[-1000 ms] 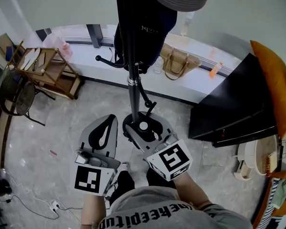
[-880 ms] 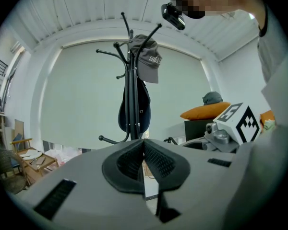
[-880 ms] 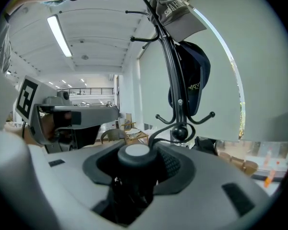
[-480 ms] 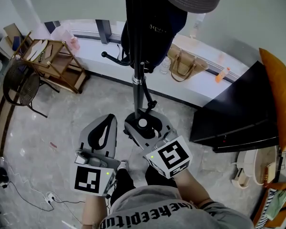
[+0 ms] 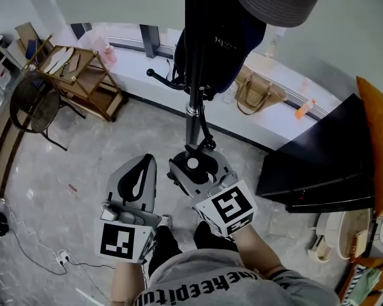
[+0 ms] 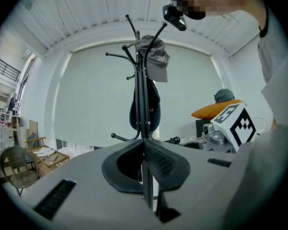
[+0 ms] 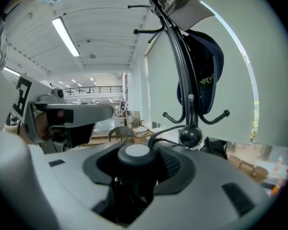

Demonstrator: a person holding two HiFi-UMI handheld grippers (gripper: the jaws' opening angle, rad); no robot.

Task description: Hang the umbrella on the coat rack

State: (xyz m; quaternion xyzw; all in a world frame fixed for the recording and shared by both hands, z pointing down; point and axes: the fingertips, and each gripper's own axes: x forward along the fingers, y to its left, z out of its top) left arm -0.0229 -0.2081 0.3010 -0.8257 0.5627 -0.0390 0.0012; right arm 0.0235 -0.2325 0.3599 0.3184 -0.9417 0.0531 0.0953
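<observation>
The black coat rack (image 5: 195, 75) rises straight ahead, with a grey cap (image 5: 277, 2) on top and a dark bag (image 5: 226, 43) on a hook. My right gripper (image 5: 193, 166) is shut on the folded black umbrella (image 5: 191, 165), whose round pale end cap faces up between the jaws. In the right gripper view the umbrella (image 7: 136, 153) fills the jaws, and a ball-tipped lower hook (image 7: 189, 135) of the rack stands just beyond it. To its left, my left gripper (image 5: 137, 178) is shut with nothing in it; in its own view the jaws meet edge to edge below the rack (image 6: 143, 80).
A wooden folding shelf (image 5: 76, 78) and a rattan chair (image 5: 32, 107) stand at the left. On the window sill sits a woven handbag (image 5: 258, 94). A black cabinet (image 5: 319, 164) and an orange cushion (image 5: 376, 139) fill the right. Cables (image 5: 45, 254) lie on the floor.
The head view has swung, so the rack and the room slide to the right in the picture. Both grippers hold their place, the right one still with the umbrella.
</observation>
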